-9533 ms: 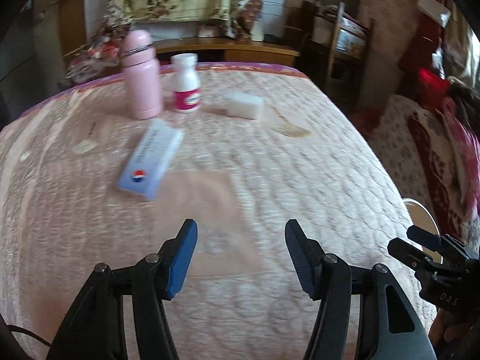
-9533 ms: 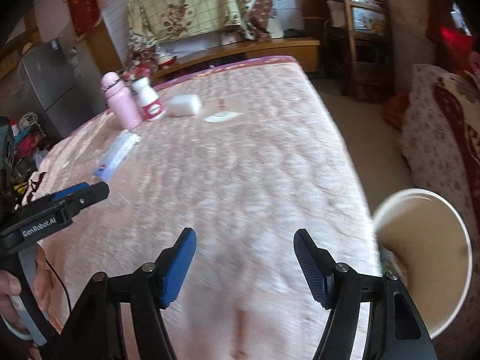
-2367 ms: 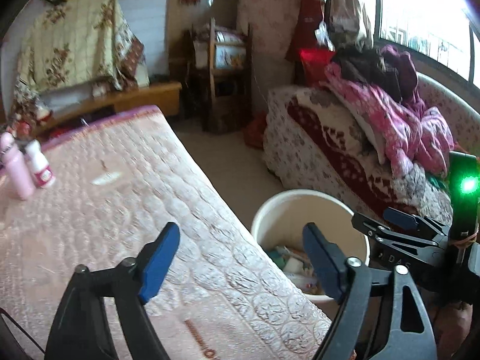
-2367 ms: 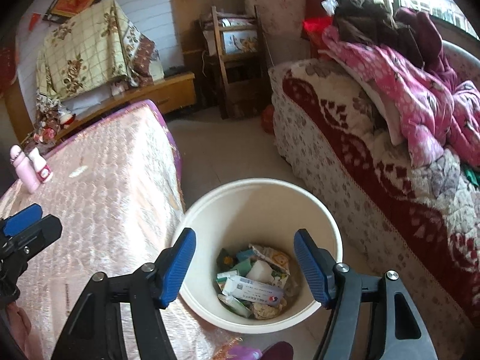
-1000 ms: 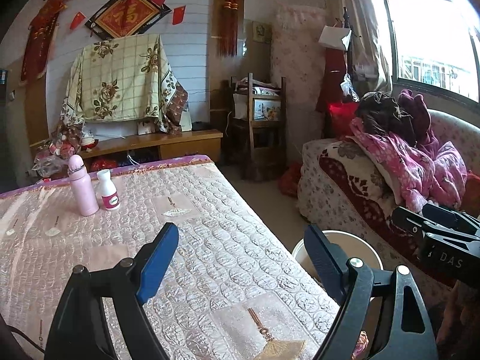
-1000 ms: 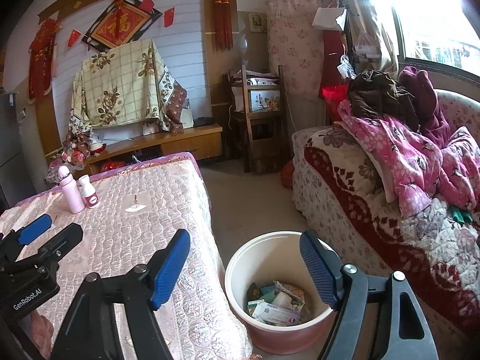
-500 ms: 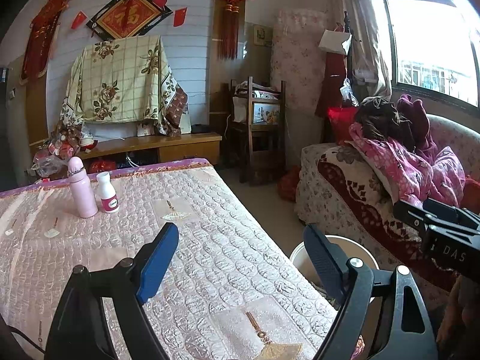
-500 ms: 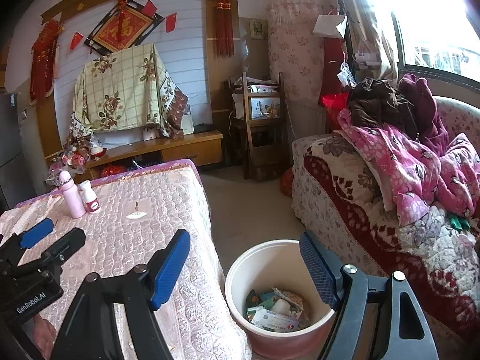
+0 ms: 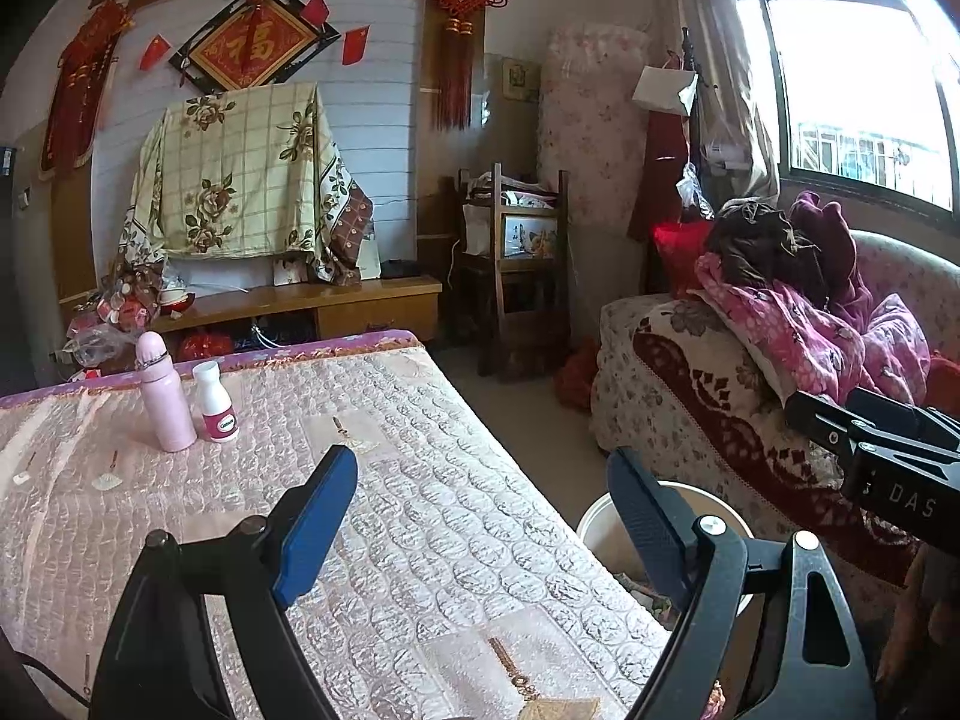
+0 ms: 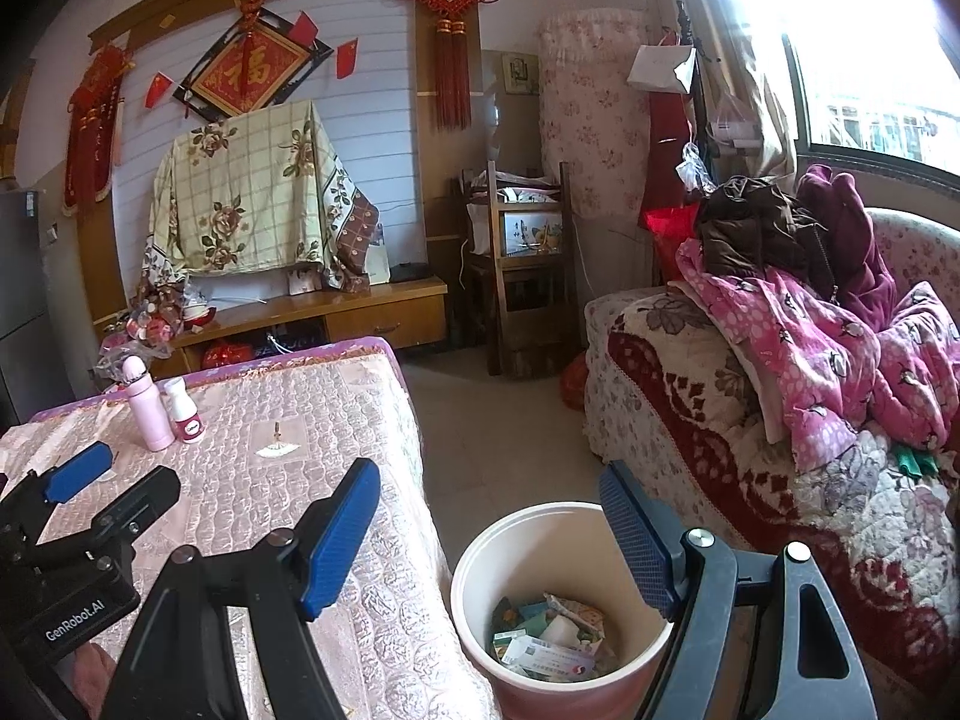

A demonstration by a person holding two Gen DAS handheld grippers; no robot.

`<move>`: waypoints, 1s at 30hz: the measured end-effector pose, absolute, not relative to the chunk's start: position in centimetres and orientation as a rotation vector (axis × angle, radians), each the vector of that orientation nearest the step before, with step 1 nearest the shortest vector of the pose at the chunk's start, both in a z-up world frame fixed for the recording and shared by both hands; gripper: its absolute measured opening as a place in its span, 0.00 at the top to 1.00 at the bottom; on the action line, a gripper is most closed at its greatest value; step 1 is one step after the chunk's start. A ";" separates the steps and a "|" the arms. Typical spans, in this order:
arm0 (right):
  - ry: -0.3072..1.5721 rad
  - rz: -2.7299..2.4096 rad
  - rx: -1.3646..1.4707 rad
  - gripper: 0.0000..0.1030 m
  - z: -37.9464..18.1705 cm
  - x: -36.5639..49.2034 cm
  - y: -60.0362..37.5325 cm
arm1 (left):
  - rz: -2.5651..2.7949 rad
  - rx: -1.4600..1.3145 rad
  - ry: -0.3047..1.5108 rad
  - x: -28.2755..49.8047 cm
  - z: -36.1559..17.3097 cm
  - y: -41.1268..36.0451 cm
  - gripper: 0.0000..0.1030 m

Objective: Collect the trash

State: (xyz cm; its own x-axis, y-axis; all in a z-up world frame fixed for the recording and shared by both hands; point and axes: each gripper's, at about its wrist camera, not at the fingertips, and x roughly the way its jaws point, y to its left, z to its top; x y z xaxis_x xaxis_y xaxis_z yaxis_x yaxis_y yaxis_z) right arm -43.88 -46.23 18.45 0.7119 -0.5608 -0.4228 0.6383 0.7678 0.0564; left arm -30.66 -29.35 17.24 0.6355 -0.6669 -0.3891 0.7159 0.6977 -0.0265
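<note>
A white trash bucket [image 10: 474,558] stands on the floor beside the table and holds several boxes and wrappers [image 10: 549,639]; its rim shows in the left wrist view [image 9: 591,519]. My left gripper [image 9: 480,516] is open and empty above the table's near right part. My right gripper [image 10: 492,531] is open and empty, raised above the bucket. A pink bottle [image 9: 162,396] and a white medicine bottle [image 9: 216,402] stand at the table's far left, also in the right wrist view [image 10: 144,408] [image 10: 186,414].
The table has a pink quilted cover [image 9: 420,540]. A sofa piled with pink clothes [image 10: 810,372] stands at the right. A wooden chair [image 10: 522,276] and a low cabinet [image 10: 312,312] stand at the back. Bare floor [image 10: 498,420] lies between table and sofa.
Both grippers have lifted and tilted up from the bucket, so the view now takes in the room. The blue box and white packet seen on the table earlier are gone from it.
</note>
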 end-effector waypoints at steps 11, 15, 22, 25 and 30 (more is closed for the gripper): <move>0.393 -0.665 0.207 0.23 18.7 -44.1 -46.2 | -0.798 0.143 0.386 -30.9 17.3 -29.5 0.17; 0.399 -0.664 0.209 0.23 18.6 -44.0 -46.3 | -0.799 0.147 0.392 -31.0 17.2 -29.6 0.17; 0.408 -0.666 0.210 0.23 18.2 -43.9 -46.4 | -0.797 0.145 0.415 -30.7 16.8 -29.7 0.17; 0.412 -0.668 0.213 0.23 18.0 -44.0 -46.6 | -0.793 0.151 0.420 -30.6 16.6 -29.9 0.17; 0.417 -0.673 0.221 0.23 17.6 -44.1 -46.9 | -0.796 0.149 0.426 -30.6 16.5 -30.1 0.17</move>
State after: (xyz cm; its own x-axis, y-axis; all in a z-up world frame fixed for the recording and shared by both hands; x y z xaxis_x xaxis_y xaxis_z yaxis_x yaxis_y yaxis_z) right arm -44.13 -46.89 17.62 0.7042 -0.5559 -0.4417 0.6429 0.7632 0.0644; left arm -30.56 -30.09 16.51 0.6201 -0.6600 -0.4242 0.7193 0.6941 -0.0285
